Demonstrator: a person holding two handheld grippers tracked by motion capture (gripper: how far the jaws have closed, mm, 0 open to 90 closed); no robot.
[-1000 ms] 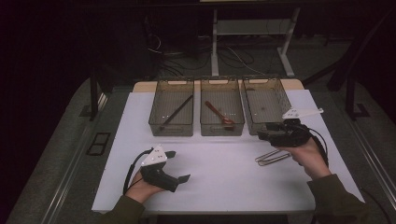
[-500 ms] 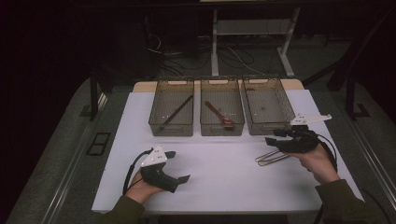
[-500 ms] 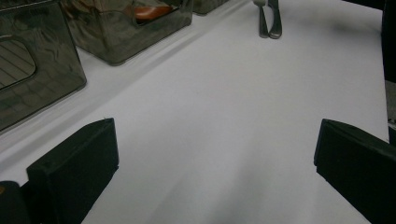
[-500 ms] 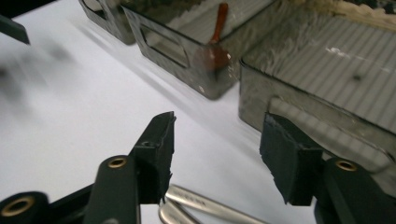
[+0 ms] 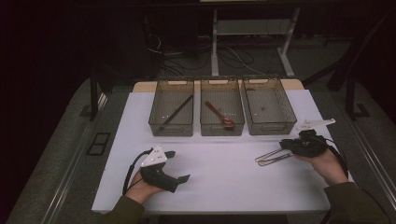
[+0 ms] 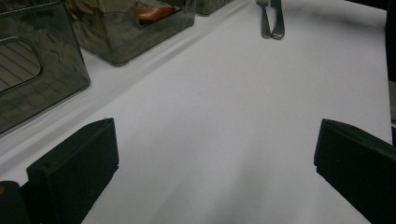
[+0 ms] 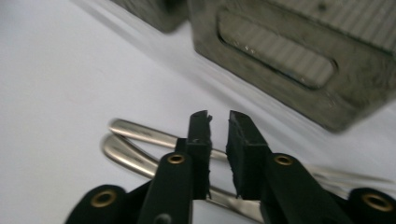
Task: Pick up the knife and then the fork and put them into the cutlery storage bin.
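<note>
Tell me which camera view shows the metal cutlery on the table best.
The right gripper view: the metal handles lie large under the right claw. The high view shows them small beside it; the left gripper view shows two ends far off.

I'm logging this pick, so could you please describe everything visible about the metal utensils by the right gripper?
The metal utensils are two slim, shiny steel handles with rounded ends, lying flat and side by side on the white table, below the rightmost bin. The right gripper, its jaws just closing to a narrow gap, straddles them; contact is unclear, and their working ends are hidden.
</note>
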